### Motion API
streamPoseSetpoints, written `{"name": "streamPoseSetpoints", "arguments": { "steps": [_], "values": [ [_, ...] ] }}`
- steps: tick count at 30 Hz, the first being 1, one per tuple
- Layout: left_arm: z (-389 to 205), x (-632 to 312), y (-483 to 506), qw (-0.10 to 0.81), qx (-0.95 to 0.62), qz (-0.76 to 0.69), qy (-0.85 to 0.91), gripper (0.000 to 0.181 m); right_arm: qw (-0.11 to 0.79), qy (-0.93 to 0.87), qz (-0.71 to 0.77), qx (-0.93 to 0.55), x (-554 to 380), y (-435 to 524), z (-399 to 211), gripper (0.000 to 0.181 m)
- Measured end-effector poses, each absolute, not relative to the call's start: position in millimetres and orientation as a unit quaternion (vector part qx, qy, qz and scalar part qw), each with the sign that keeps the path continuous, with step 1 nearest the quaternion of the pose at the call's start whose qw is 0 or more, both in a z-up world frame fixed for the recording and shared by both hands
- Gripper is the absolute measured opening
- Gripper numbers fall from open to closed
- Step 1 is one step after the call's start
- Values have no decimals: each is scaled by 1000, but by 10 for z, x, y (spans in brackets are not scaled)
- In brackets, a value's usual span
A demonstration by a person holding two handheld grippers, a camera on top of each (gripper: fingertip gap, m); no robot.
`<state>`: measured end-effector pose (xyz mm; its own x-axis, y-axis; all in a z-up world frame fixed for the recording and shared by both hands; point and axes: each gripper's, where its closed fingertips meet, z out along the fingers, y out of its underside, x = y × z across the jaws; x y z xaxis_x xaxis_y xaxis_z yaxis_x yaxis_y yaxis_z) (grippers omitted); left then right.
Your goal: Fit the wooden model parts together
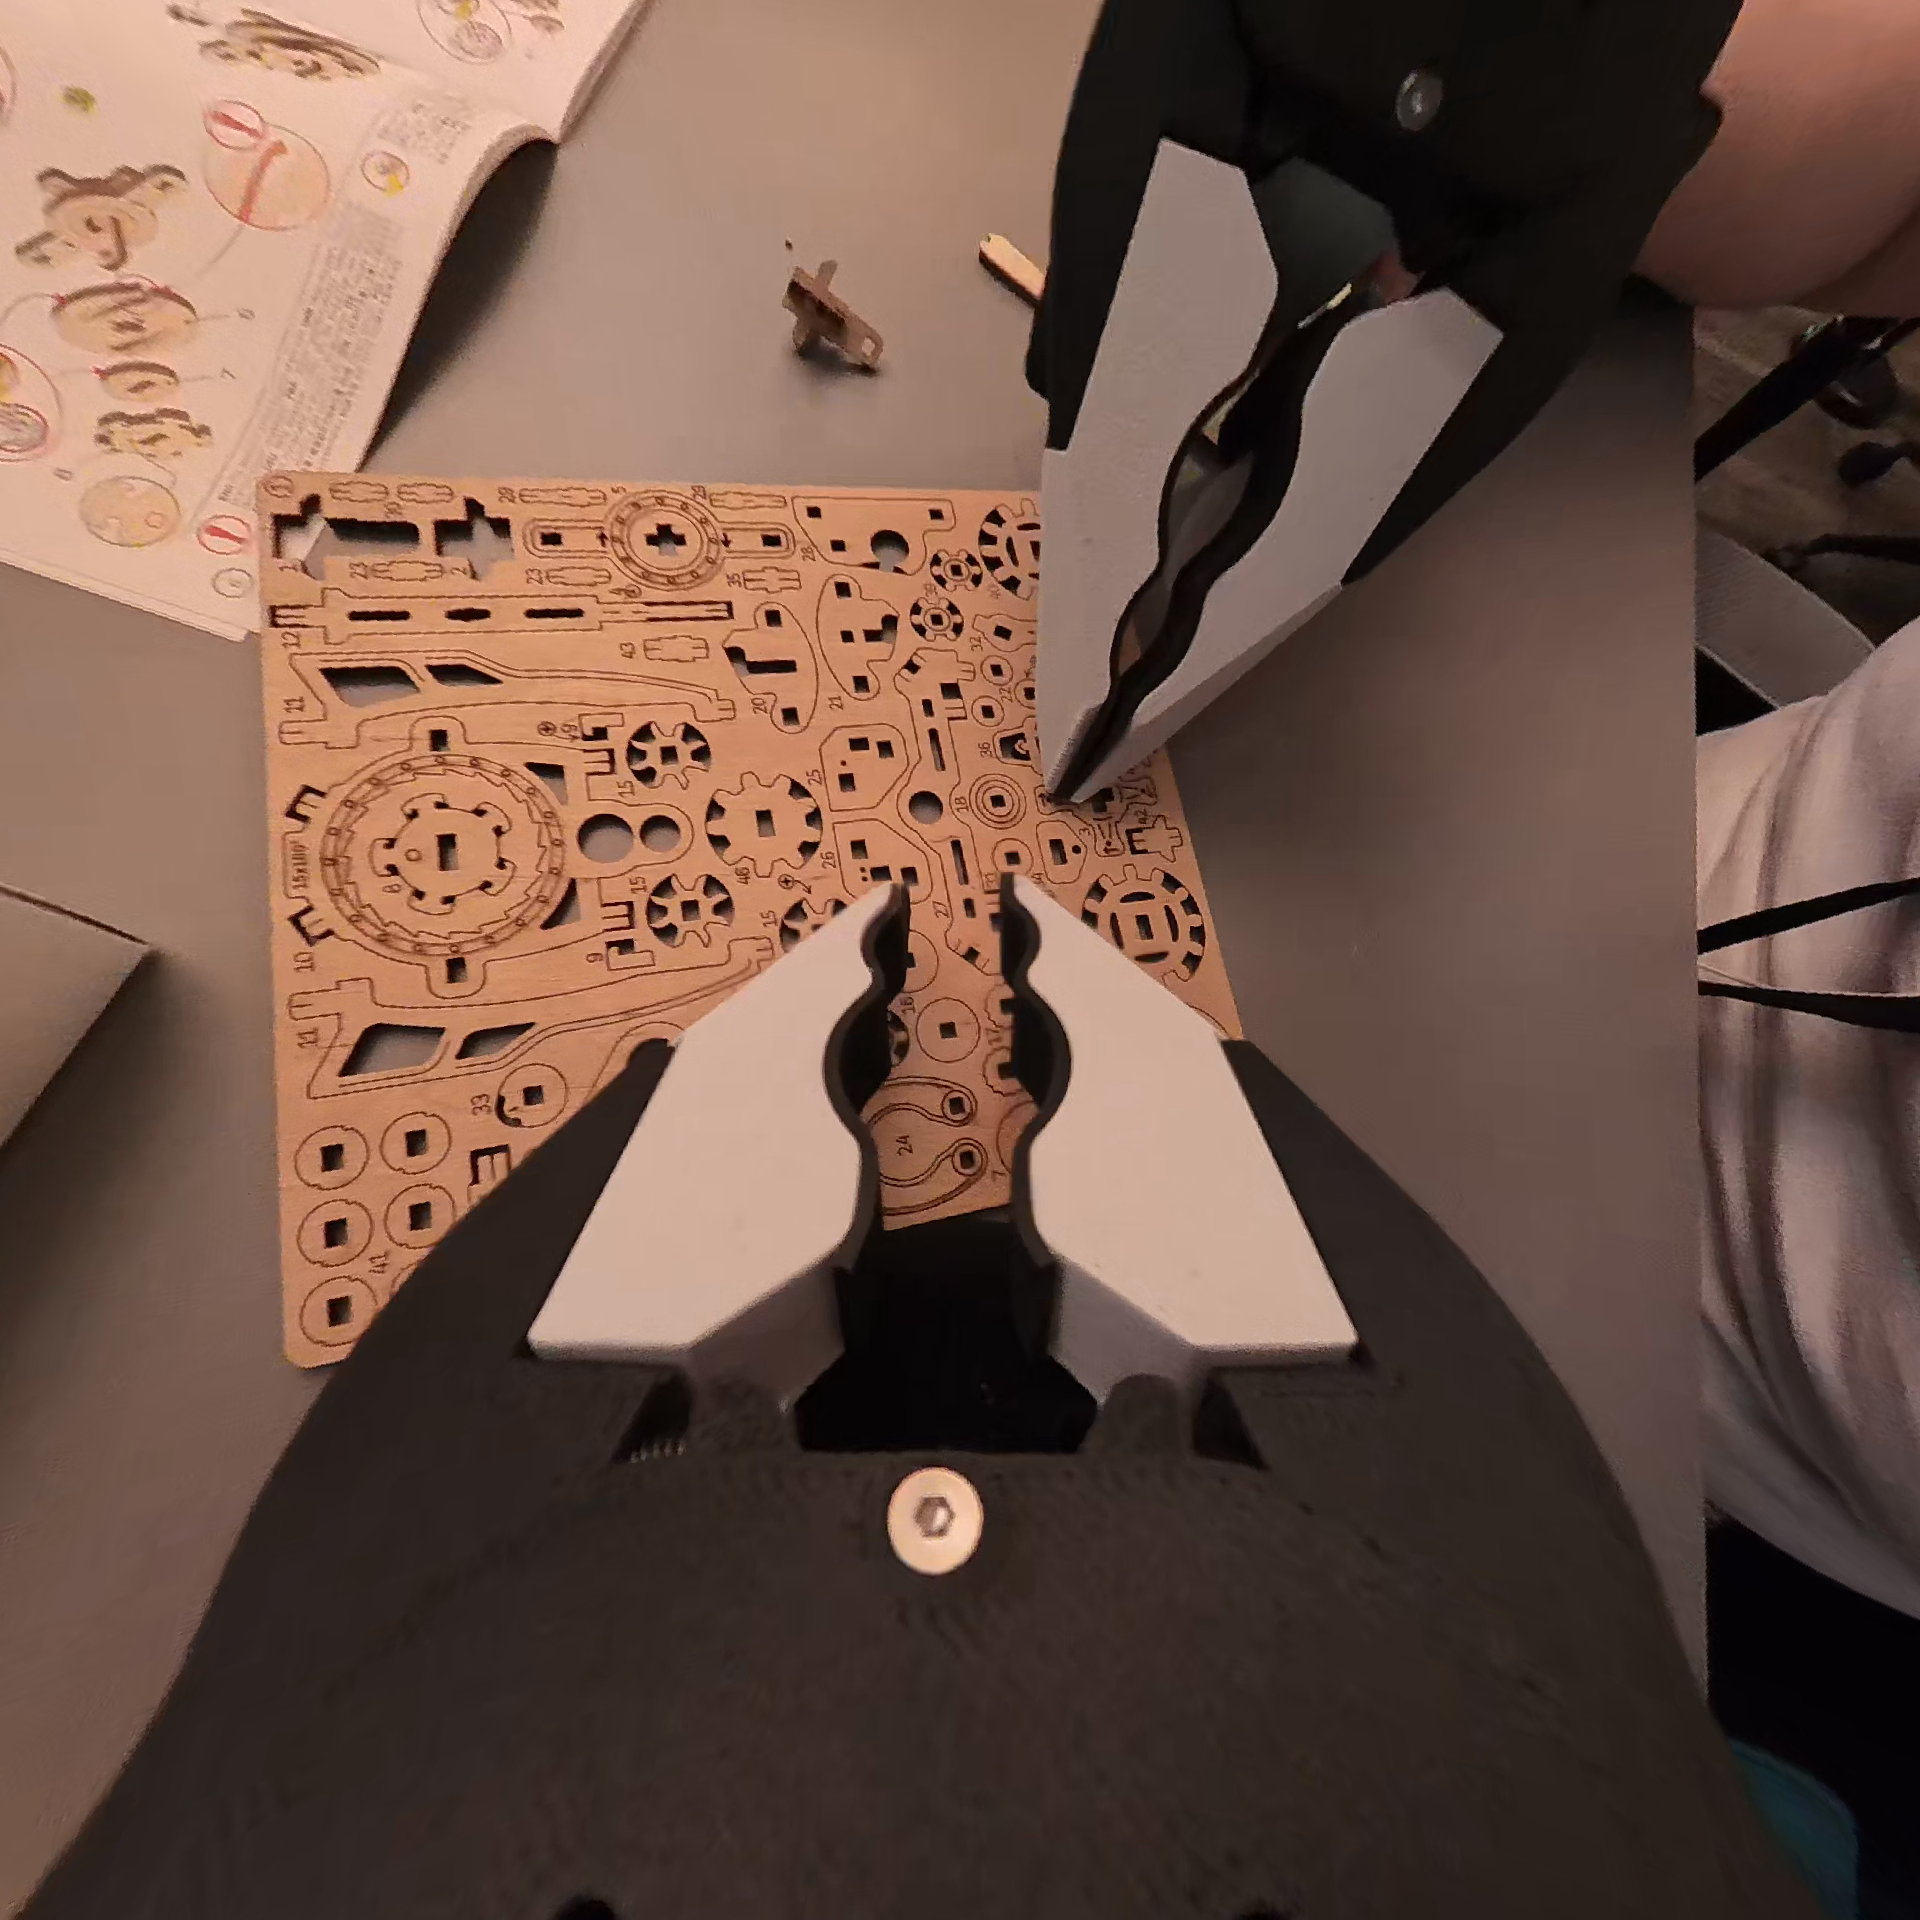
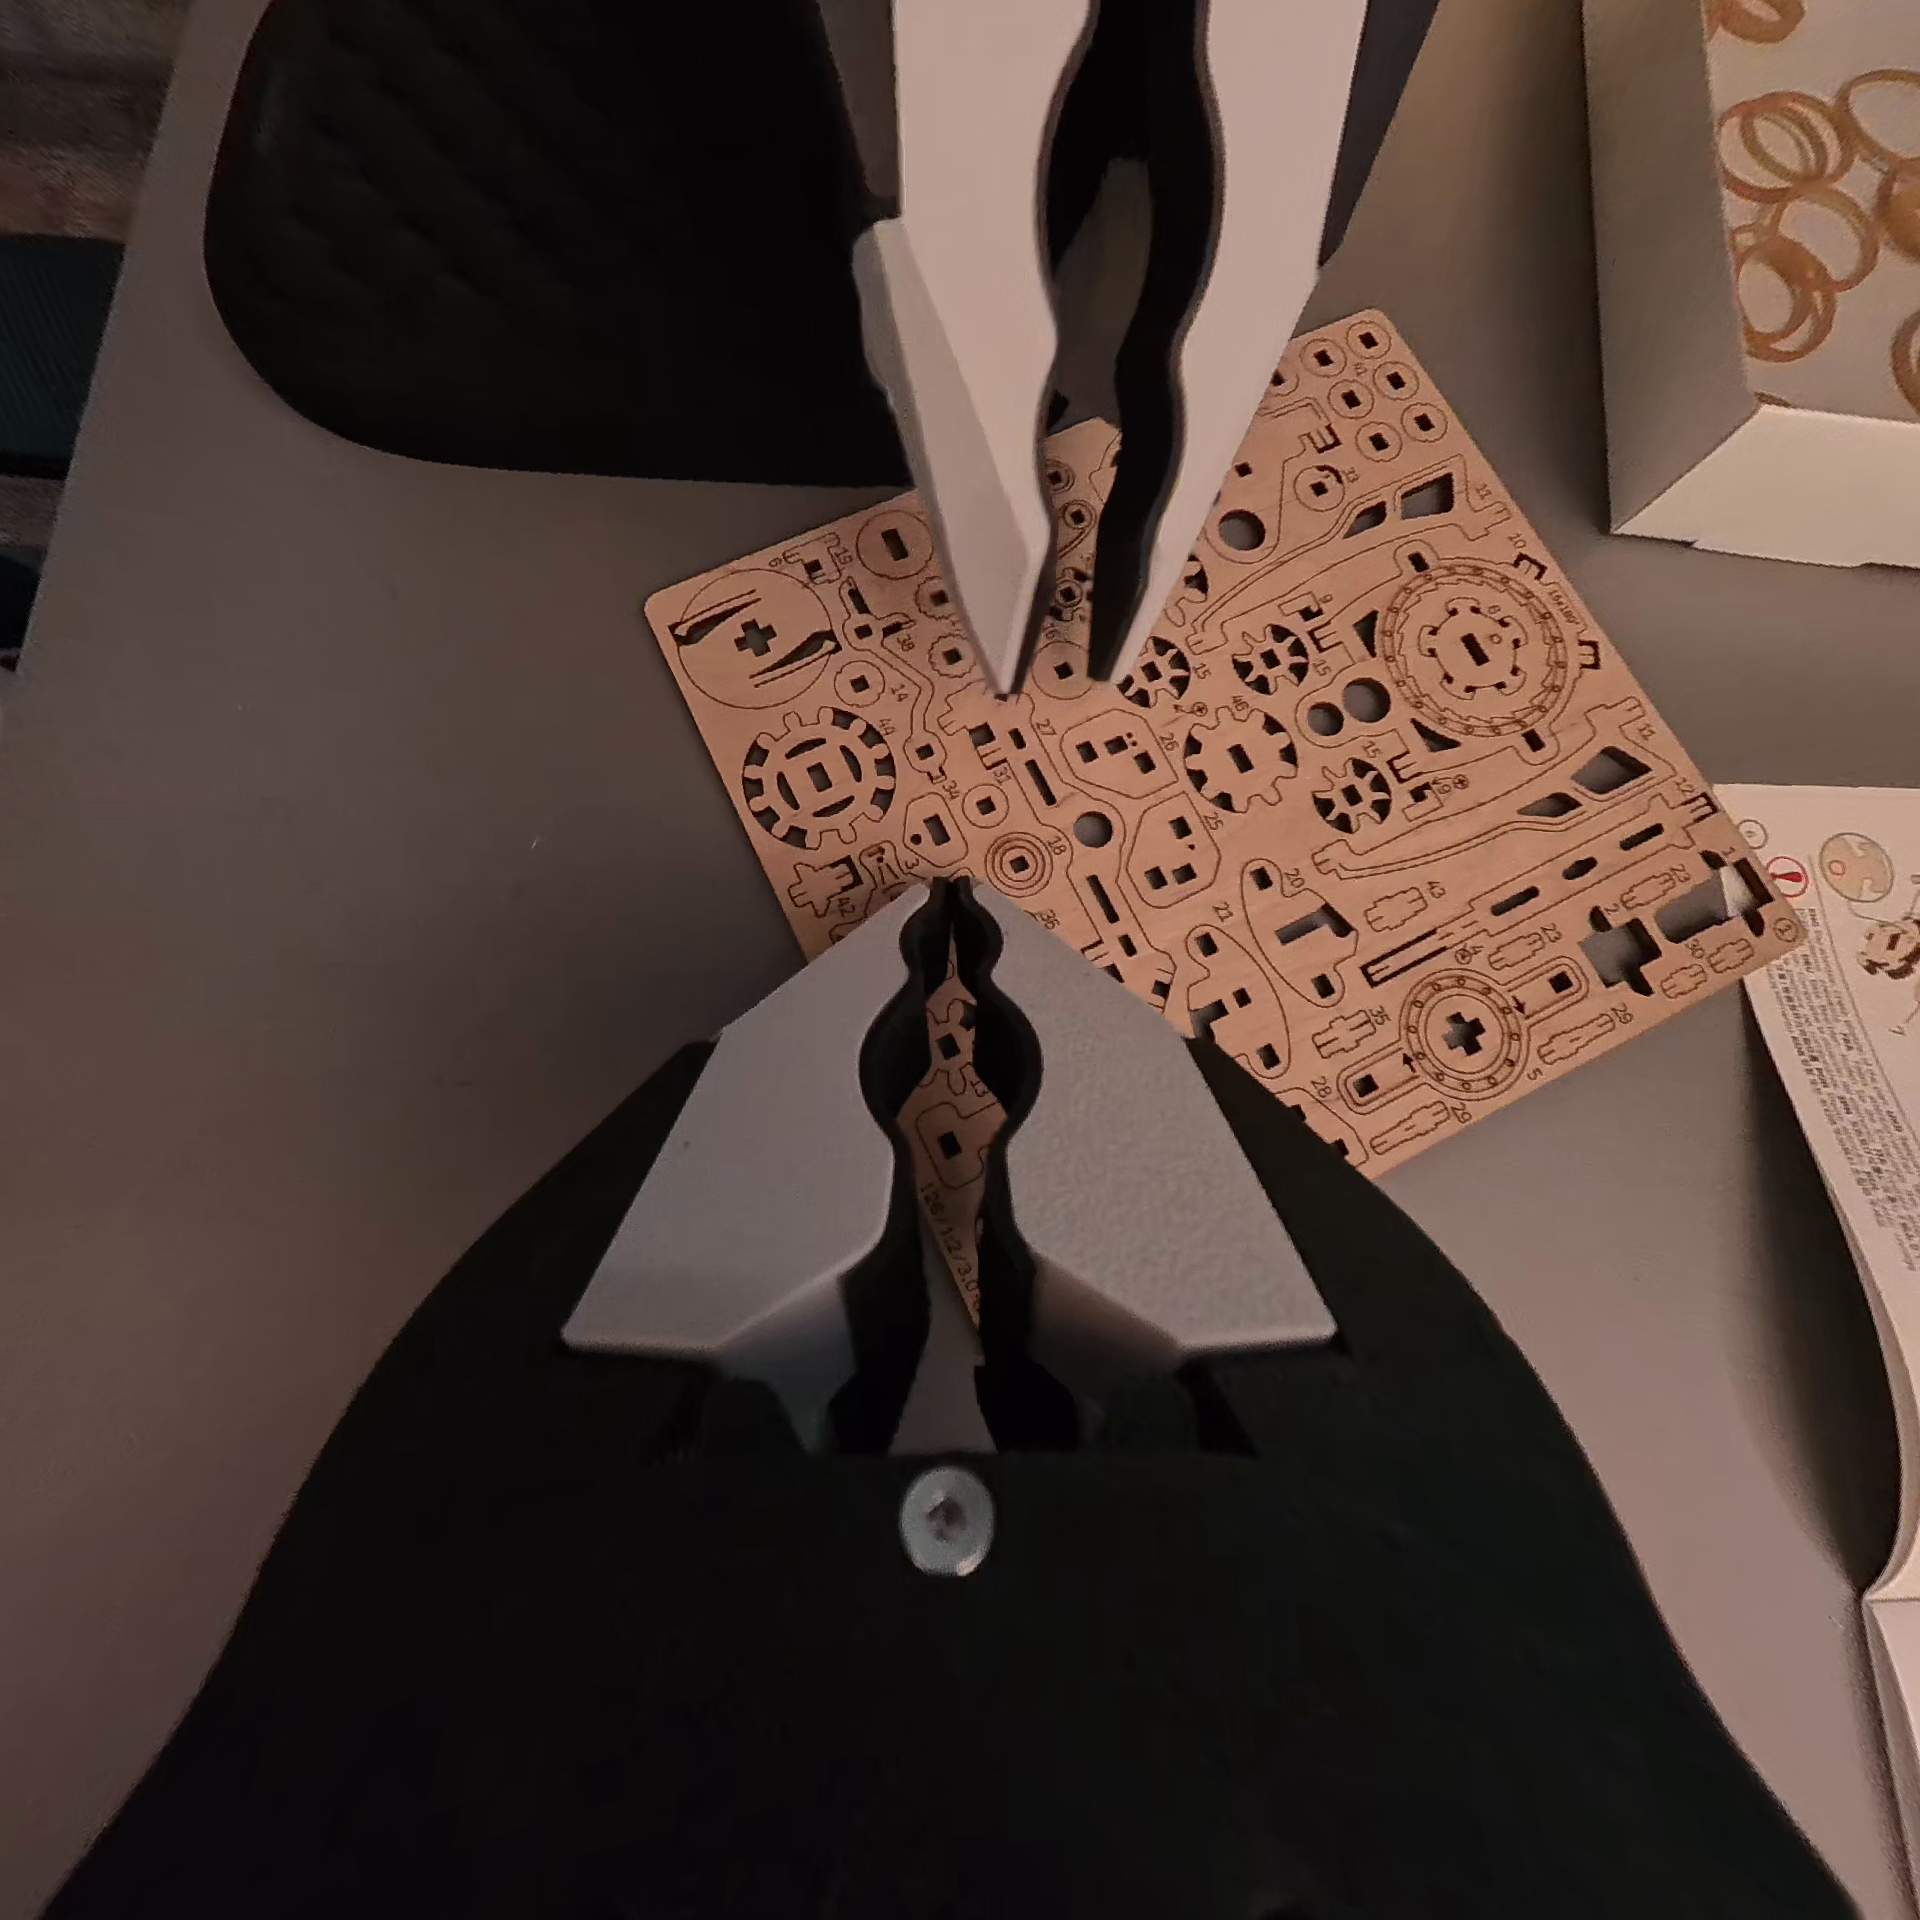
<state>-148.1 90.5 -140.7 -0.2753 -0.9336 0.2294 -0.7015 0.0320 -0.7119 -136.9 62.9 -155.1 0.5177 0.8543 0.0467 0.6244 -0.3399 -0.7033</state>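
- A flat, roughly square wooden sheet (image 1: 665,831) of laser-cut model parts lies on the grey table (image 1: 1403,1039), close to the table edge nearest the person; it has no long axis to speak of.
- The sheet carries engraved part numbers beside its gears, rings and slotted strips; no brand mark can be made out on it.
- In the left wrist view the sheet's sides run about square to the table edge; in the right wrist view it appears turned corner-on.
- The left gripper (image 1: 951,883) hovers over the sheet's near edge, its jaws a narrow gap apart, holding nothing.
- The right gripper (image 1: 1065,795) points steeply down, tips pressed together on a small part by the sheet's edge nearest the person; whether it pinches that part cannot be told.
- An open instruction booklet (image 1: 208,312) with printed diagrams and fine text lies beyond the sheet's far corner.
- A small assembled wooden piece (image 1: 831,322) and a loose wooden strip (image 1: 1013,265) lie apart, farther across the table.
- A cardboard box (image 2: 1662,312) with ring-pattern print stands near the sheet.
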Motion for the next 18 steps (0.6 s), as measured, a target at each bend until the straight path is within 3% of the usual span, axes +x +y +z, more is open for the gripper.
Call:
{"name": "streamPoseSetpoints", "arguments": {
  "steps": [5,7,11,15,18],
  "values": [
    [-1322,-1461,1072,170,-599,-376,686,14,345,-459,164,-802,-1368,630,-1553,0],
    [-1360,-1484,1083,133,-615,-377,680,20,352,-456,167,-800,-1366,634,-1552,0],
    [-1430,-1412,998,74,-628,-398,664,15,342,-458,182,-800,-1355,578,-1553,0],
    [-1346,-1337,1104,96,-635,-415,644,15,329,-468,194,-797,-1335,474,-1555,0],
    [-1381,-1375,1262,105,-655,-386,642,25,333,-471,200,-792,-1341,450,-1551,0]
  ]
}}
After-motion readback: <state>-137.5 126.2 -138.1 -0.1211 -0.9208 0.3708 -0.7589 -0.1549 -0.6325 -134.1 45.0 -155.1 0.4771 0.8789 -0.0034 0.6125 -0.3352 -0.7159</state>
